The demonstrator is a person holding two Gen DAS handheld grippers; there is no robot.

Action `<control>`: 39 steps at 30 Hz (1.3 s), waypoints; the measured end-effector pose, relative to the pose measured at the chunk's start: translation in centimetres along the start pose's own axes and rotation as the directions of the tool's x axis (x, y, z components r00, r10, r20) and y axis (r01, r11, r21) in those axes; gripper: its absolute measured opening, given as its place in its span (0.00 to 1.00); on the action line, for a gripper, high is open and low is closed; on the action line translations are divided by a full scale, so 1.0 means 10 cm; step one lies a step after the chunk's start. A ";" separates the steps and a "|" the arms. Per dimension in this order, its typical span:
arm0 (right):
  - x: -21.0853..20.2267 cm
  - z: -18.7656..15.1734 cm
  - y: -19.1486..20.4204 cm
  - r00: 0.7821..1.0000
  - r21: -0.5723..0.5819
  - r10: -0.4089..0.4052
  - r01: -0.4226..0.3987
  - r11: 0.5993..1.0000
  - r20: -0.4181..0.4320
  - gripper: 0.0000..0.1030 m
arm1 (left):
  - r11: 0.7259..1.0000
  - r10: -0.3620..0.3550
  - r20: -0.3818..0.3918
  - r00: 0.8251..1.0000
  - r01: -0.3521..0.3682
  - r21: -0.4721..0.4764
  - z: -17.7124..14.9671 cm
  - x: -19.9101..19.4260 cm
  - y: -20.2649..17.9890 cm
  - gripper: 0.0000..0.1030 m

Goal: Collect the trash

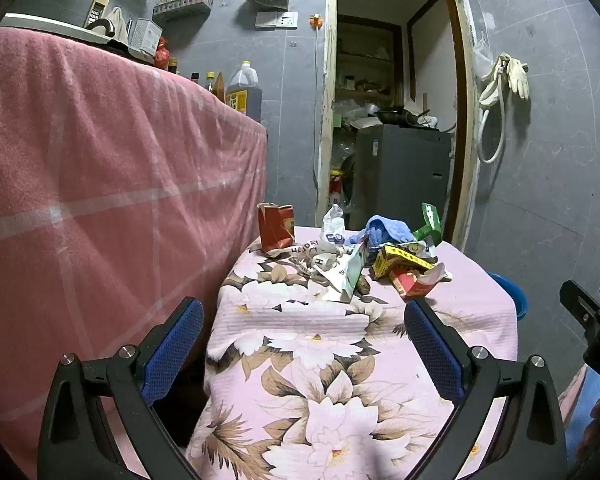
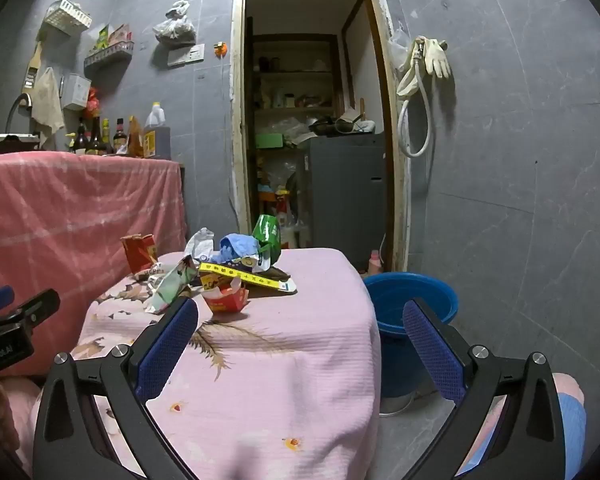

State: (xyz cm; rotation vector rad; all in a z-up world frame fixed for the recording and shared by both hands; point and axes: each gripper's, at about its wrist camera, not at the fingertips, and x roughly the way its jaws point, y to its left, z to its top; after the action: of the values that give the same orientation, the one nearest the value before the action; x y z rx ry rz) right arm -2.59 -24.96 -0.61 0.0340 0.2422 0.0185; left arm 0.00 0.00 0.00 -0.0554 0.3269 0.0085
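A heap of trash lies at the far end of a small table with a pink floral cloth [image 1: 312, 344] [image 2: 284, 352]. It holds a yellow box [image 1: 400, 259] [image 2: 244, 274], a torn red carton [image 1: 414, 282] [image 2: 226, 300], an upright red box [image 1: 275, 227] [image 2: 140, 253], a green wrapper [image 1: 430, 222] [image 2: 269, 236], a blue cloth [image 1: 388, 230] [image 2: 238, 245] and white wrappers [image 1: 334, 222]. My left gripper [image 1: 304, 344] is open and empty, short of the heap. My right gripper [image 2: 300, 344] is open and empty over the table's near right part.
A blue bucket [image 2: 410, 304] [image 1: 510, 290] stands on the floor right of the table. A pink-covered counter [image 1: 100, 184] [image 2: 68, 216] with bottles rises on the left. An open doorway [image 2: 312, 120] with a grey cabinet lies behind the table.
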 end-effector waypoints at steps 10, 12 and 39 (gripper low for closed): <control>0.00 0.00 0.00 1.000 -0.003 -0.007 0.007 1.000 0.003 1.00 | 1.000 0.000 -0.006 1.000 0.000 -0.003 0.00 0.00 0.00 0.96; -0.01 -0.01 0.00 1.000 -0.004 -0.006 0.006 1.000 0.004 1.00 | 1.000 0.000 -0.004 1.000 0.000 -0.002 0.00 0.00 0.00 0.96; -0.01 -0.01 -0.01 1.000 -0.001 -0.008 0.008 1.000 0.007 1.00 | 1.000 0.001 -0.008 1.000 -0.001 0.000 -0.01 0.04 0.01 0.96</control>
State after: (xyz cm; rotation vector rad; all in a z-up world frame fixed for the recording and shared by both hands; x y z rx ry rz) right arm -2.69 -25.01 -0.71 0.0318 0.2358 0.0109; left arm 0.30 0.09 -0.24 -0.0556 0.3350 0.0095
